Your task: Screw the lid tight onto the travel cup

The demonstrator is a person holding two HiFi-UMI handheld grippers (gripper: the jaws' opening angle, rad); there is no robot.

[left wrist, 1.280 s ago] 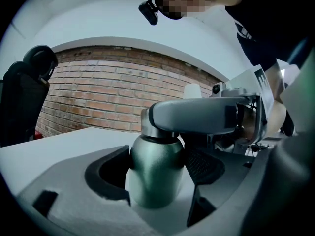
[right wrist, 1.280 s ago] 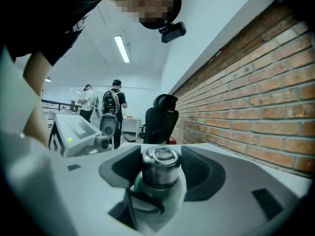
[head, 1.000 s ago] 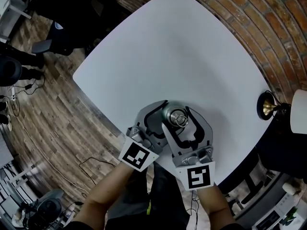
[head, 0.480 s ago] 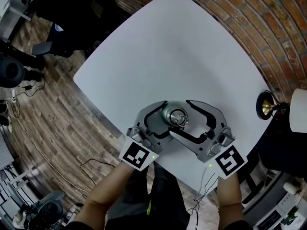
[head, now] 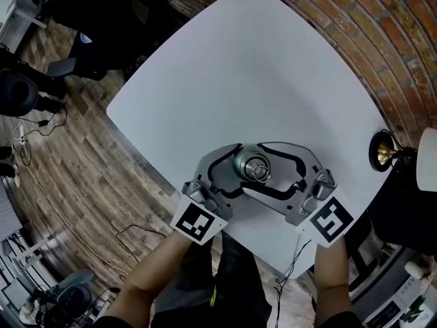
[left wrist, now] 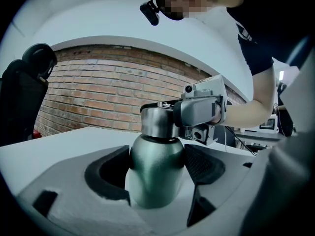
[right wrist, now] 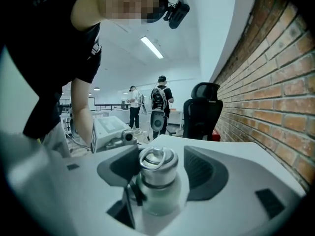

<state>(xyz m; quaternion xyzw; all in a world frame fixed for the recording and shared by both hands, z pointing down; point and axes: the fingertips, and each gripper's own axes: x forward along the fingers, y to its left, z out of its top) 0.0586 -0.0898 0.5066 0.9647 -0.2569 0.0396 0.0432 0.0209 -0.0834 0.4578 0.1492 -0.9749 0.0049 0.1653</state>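
A green metal travel cup [head: 247, 161] with a silver ring-topped lid [head: 256, 170] stands near the front edge of the white table [head: 273, 67]. My left gripper [head: 239, 168] comes in from the lower left and is shut on the cup's body [left wrist: 155, 168], a pad against each side. From the lower right, my right gripper [head: 255, 167] reaches round the lid [right wrist: 156, 167]. Its jaws have just been opening and now stand wide, with the lid between them and a gap on both sides.
A brass-coloured object [head: 382, 152] stands on the floor past the table's right edge, by the brick paving. In the right gripper view a black office chair [right wrist: 202, 109] and people [right wrist: 160, 102] are far behind the table. Cables lie on the wooden floor [head: 61, 183].
My right gripper has swung from straight below the cup round to its right side, and its jaws have spread wider off the lid. The left gripper and the cup have stayed put.
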